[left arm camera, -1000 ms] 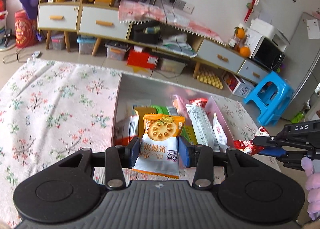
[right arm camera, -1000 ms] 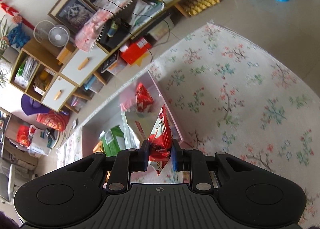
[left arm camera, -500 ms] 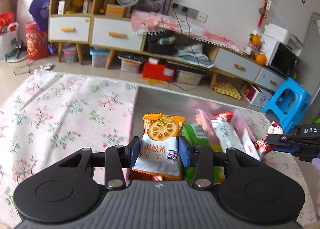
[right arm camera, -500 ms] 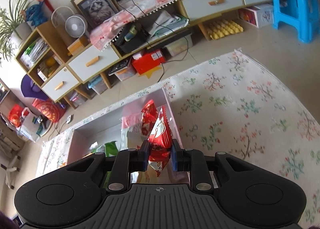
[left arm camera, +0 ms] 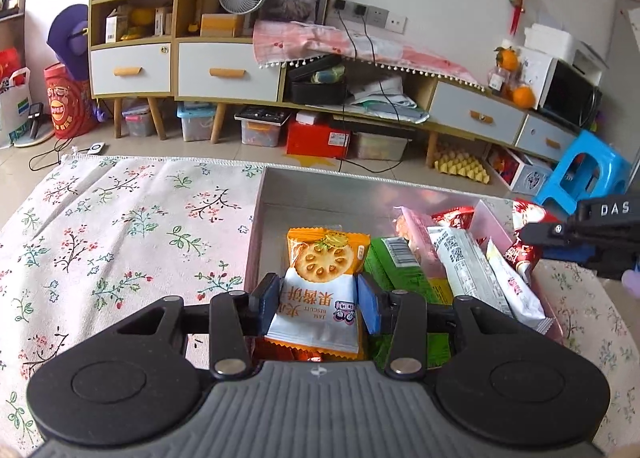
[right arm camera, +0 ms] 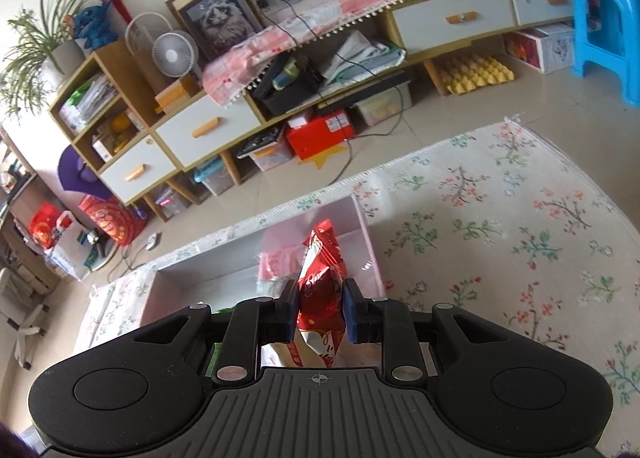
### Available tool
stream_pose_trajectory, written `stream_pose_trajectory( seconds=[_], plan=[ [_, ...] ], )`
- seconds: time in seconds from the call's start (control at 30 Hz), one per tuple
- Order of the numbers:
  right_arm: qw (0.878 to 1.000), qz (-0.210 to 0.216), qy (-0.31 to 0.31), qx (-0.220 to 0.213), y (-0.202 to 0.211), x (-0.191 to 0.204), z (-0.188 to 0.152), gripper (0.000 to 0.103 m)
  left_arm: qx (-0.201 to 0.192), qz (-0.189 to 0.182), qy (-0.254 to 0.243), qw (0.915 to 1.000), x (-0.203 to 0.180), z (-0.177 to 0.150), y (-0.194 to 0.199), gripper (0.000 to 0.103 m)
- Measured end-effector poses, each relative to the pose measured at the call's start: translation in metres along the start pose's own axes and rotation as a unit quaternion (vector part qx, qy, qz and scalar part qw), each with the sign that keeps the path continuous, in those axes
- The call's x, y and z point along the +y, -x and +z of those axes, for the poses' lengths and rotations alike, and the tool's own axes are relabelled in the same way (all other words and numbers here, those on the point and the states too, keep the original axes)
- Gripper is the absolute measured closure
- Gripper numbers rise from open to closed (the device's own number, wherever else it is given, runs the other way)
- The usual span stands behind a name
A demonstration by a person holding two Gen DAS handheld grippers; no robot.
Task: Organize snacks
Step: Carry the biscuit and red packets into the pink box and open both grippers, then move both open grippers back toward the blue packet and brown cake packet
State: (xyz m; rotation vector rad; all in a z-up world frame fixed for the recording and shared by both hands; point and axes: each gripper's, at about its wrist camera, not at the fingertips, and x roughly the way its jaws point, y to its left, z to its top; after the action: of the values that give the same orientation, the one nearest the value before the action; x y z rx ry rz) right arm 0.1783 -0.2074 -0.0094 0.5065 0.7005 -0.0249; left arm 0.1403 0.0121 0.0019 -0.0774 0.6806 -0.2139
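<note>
My left gripper (left arm camera: 320, 294) is shut on an orange-and-white biscuit packet (left arm camera: 320, 270), held upright over the left part of the open pink box (left arm camera: 320, 198). In the right wrist view, a red snack packet (right arm camera: 322, 278) stands between the pads of my right gripper (right arm camera: 320, 300), whose jaws are opening slightly while the pads still touch it. It hangs over the box's right side (right arm camera: 370, 246). The left wrist view shows the right gripper (left arm camera: 536, 236) at the far right, with the red packet (left arm camera: 524, 218) above the box's right wall.
Green packets (left arm camera: 400, 270), a long white packet (left arm camera: 464, 262) and pink packets (left arm camera: 416, 234) lie in the box. A floral cloth (left arm camera: 120, 226) surrounds it. Beyond are a low cabinet (left arm camera: 232, 70), floor boxes and a blue stool (left arm camera: 584, 174).
The right gripper rolled level and moved along the box's right side with the red packet; its pads have eased apart a little. The left gripper tilted slightly, still holding the biscuit packet.
</note>
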Motion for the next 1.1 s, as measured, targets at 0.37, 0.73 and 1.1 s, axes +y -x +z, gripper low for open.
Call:
stream_pose_trajectory(
  seconds=[0.37, 0.73, 1.1],
  plan=[
    [0.999, 0.009, -0.034, -0.001, 0.006, -0.007, 0.002, 0.049, -0.009, 0.008, -0.002, 0.9999, -0.005, 0.002, 0.004, 0.041],
    [0.999, 0.013, -0.032, -0.007, 0.028, -0.005, 0.006, 0.029, 0.008, 0.004, -0.007, 0.9999, -0.014, 0.002, 0.013, 0.018],
    [0.999, -0.024, 0.021, 0.017, 0.059, 0.003, 0.000, 0.016, 0.049, -0.012, -0.039, 0.9980, -0.024, -0.005, 0.034, 0.002]
  ],
)
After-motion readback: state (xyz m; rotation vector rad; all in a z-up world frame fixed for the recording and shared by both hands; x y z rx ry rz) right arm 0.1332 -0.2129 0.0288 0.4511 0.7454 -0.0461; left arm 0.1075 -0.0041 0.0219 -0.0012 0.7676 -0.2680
